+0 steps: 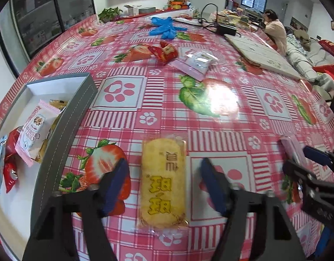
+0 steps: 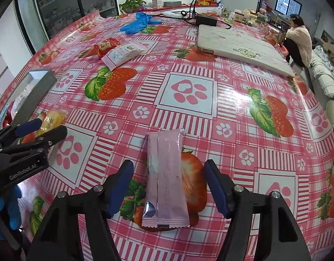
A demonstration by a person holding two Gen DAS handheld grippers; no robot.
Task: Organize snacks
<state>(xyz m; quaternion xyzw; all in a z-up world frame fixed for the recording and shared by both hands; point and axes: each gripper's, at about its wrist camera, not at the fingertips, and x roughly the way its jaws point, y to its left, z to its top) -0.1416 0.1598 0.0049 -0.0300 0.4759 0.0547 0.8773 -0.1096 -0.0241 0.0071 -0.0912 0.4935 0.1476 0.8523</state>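
Left gripper (image 1: 163, 183) and right gripper (image 2: 169, 188) in matte black plastic, dark blue ribbed pads (image 2: 121, 189), silver screws at pivots, white GenRobot.AI lettering, blue glove (image 2: 8, 208)

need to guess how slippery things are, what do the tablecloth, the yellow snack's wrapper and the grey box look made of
Tablecloth: probably vinyl or oilcloth, glossy; a bright glare patch sits on the printed strawberries.
Yellow snack wrapper: clear plastic film, shiny, with crimped ends and the cake visible through it.
Grey box: likely covered cardboard, matte, with a stitched-looking line along its wall.
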